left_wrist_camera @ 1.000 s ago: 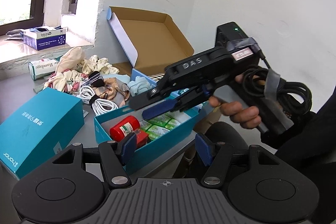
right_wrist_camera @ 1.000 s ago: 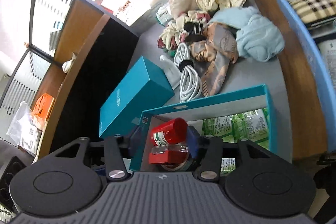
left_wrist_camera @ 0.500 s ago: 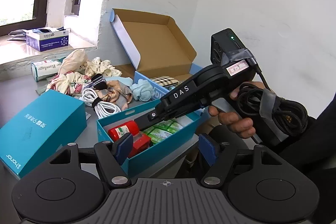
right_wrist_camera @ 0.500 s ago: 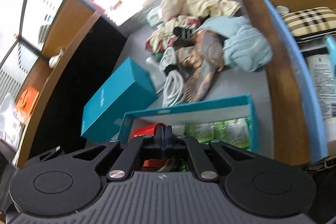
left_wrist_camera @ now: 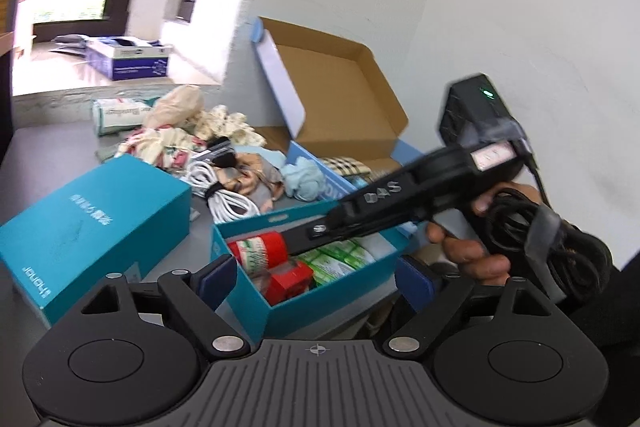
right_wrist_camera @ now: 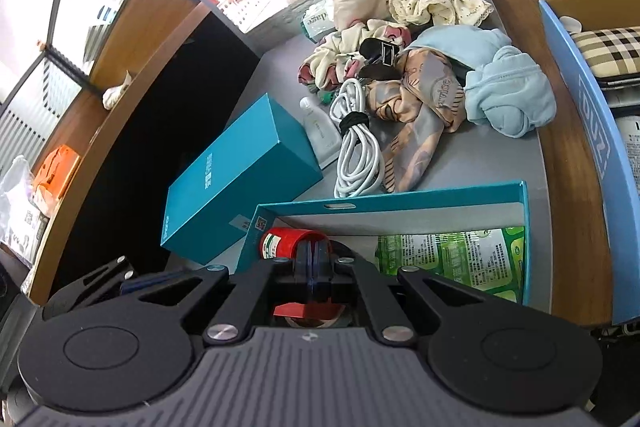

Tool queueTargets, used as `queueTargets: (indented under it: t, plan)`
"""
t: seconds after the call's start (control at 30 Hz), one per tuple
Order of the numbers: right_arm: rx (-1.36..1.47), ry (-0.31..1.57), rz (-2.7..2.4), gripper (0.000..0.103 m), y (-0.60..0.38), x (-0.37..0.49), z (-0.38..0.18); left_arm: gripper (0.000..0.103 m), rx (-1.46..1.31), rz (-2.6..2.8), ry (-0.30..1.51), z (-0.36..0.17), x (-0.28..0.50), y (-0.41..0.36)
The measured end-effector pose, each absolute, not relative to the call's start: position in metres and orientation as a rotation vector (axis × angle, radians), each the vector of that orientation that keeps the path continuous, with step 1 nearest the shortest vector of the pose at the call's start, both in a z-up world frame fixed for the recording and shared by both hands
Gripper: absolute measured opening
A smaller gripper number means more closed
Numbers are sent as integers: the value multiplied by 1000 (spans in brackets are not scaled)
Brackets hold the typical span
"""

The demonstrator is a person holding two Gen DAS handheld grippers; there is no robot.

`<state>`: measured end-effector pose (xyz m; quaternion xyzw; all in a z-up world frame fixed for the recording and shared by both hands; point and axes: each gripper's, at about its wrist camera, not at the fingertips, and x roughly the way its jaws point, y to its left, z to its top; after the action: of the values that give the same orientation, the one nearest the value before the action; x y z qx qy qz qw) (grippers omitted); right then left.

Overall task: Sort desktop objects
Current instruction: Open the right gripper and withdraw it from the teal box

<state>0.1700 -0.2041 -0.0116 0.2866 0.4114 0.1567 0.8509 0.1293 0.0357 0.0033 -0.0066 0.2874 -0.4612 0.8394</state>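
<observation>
An open teal box (left_wrist_camera: 256, 291) stands at the desk's near edge. It holds a red tape roll (left_wrist_camera: 260, 247), a red-capped item (left_wrist_camera: 288, 279) and green packets (left_wrist_camera: 336, 263). My left gripper (left_wrist_camera: 316, 277) is opening wide, its blue pads either side of the box's near end without pressing it. My right gripper (left_wrist_camera: 292, 241), held by a hand (left_wrist_camera: 468, 255), reaches down into the box. In the right wrist view its pads (right_wrist_camera: 314, 259) are shut together with nothing between them, just in front of the red roll (right_wrist_camera: 280, 241).
A closed teal box (right_wrist_camera: 240, 183) lies left of the open one. Behind are a coiled white cable (right_wrist_camera: 356, 155), a patterned scarf (right_wrist_camera: 424, 99), a light blue cloth (right_wrist_camera: 508, 95) and more fabric. An open cardboard box (left_wrist_camera: 340, 91) and a blue box wall (right_wrist_camera: 592, 131) stand on the right.
The right jaws, open around the red roll a second ago, have shut empty, and that gripper has sunk into the teal box. The left jaws have spread wider.
</observation>
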Motion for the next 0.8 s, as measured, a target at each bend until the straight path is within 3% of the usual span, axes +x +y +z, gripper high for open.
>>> queueTargets:
  t: [0.07, 0.17, 0.4, 0.47, 0.67, 0.8]
  plan:
    - [579, 853, 317, 7, -209, 166, -6, 88, -15, -941, 599, 5, 128, 37]
    - [550, 828, 317, 10, -219, 159, 5, 96, -20, -870, 572, 10, 128, 39]
    - [403, 738, 359, 53, -223, 147, 35, 100, -4, -721, 544, 17, 126, 36]
    - [340, 698, 352, 75, -217, 143, 42, 100, 4, -666, 536, 18, 124, 36]
    - [283, 607, 348, 96, -204, 131, 58, 103, -8, -536, 489, 21, 116, 40]
    - [268, 595, 379, 99, -197, 131, 61, 103, -12, -470, 474, 24, 110, 44]
